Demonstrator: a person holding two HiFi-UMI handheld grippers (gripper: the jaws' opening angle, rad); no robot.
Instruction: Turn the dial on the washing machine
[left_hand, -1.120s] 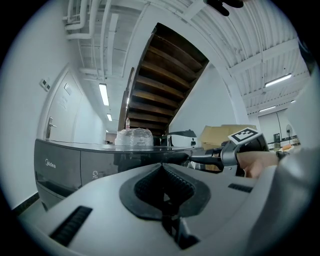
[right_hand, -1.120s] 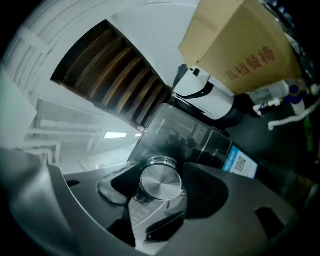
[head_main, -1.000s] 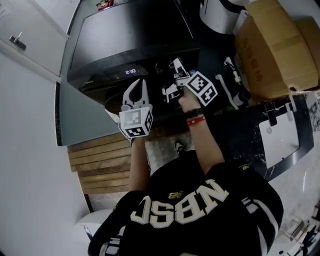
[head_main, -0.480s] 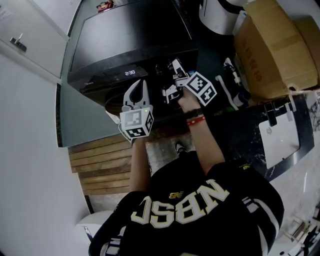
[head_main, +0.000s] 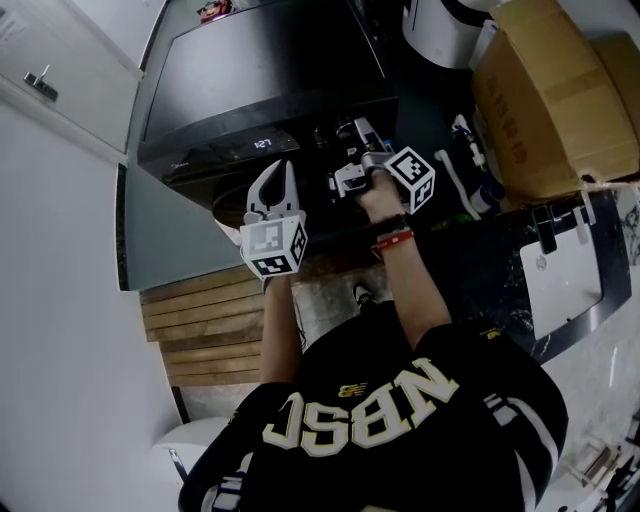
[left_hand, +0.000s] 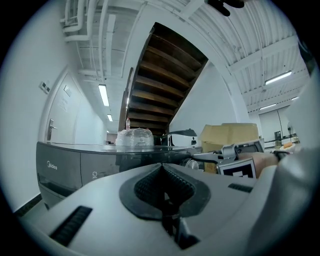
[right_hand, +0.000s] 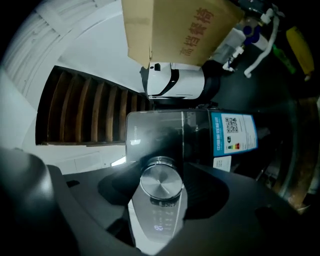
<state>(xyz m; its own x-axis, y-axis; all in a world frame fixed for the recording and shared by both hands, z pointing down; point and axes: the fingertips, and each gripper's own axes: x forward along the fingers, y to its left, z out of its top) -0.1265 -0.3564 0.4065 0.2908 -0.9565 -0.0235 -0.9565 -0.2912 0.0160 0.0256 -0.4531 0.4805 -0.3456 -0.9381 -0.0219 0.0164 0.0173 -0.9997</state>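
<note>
Right claw (head_main: 348, 156) rotated, gripping round metal dial (right_hand: 161, 182)

A large cardboard box (head_main: 550, 95) sits at far right beside a white rounded appliance (head_main: 440, 25). Wooden slats (head_main: 200, 325) cover the near-left floor. A dark wooden staircase (left_hand: 162, 85) rises overhead, right of a white door (left_hand: 62, 112).

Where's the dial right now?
Right gripper view, centre: the silver dial sits clamped between the right hand-held gripper's jaws, on the washing machine's front panel, right of the lit display in the head view.
</note>
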